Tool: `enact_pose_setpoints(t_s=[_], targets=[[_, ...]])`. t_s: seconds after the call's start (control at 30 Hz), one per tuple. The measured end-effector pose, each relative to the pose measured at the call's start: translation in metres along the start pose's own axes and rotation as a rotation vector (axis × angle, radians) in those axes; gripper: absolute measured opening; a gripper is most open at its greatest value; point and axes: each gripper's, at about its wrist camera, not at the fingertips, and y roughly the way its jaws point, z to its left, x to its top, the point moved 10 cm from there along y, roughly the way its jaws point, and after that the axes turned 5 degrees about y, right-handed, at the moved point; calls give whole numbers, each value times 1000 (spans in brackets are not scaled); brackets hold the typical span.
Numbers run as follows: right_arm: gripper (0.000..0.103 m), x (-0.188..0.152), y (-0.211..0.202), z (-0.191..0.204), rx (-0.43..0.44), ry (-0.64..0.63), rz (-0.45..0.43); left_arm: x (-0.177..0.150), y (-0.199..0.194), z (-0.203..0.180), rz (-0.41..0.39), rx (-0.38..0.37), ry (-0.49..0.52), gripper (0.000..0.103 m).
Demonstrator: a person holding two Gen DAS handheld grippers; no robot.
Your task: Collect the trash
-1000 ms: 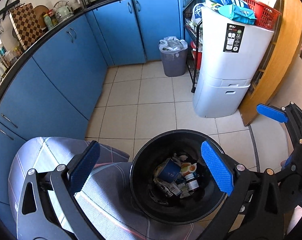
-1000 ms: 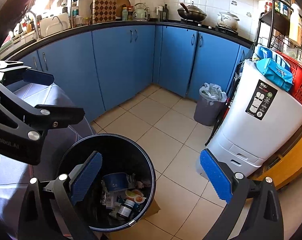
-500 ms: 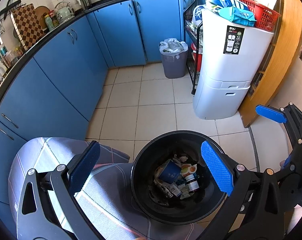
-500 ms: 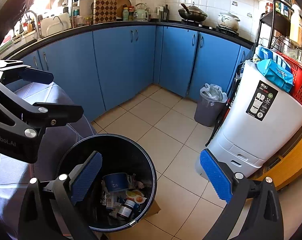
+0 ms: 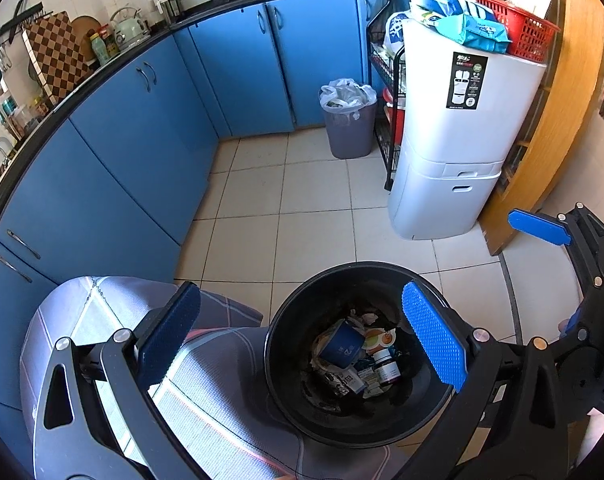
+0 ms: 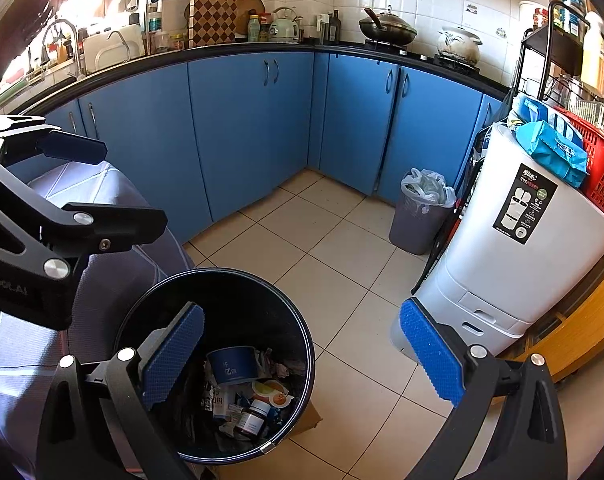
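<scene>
Left wrist: black bin below left tongs; both tongs spread, empty.

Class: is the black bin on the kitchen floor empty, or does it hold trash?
Holds trash: the black bin contains a blue cup, a small bottle and wrappers.

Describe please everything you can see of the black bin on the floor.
The black bin is round and open, with no lid and no liner visible, and its glossy wall looks like plastic. It stands upright on the tiled floor, beside a grey checked cloth. Trash covers its bottom: a blue paper cup on its side, a small brown bottle and paper wrappers. Neither gripper touches it.
</scene>
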Motion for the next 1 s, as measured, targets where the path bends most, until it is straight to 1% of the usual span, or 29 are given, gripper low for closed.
enact_pose_setpoints(t_s=[0.17, 0.27, 0.43, 0.57, 0.8, 0.87, 1.0], targets=[[96, 1, 0, 1, 2, -2, -1, 0, -5, -2, -14, -17, -1, 99], [96, 1, 0, 2, 1, -3, 0, 1, -8, -1, -23, -7, 2, 99], [96, 0, 1, 4, 1, -16, 5, 0, -10, 3, -25, -17, -17, 99], [96, -1, 2, 4, -4, -26, 10, 0, -10, 6, -29, -4, -19, 99], [96, -1, 2, 5, -2, -32, 9, 0, -12, 6, -30, -16, -28, 99], [96, -1, 2, 4, -2, -34, 12, 0, -13, 8, -35, -4, -26, 99], [96, -1, 2, 5, 0, -39, 12, 0, -14, 8, -36, -3, -23, 99]])
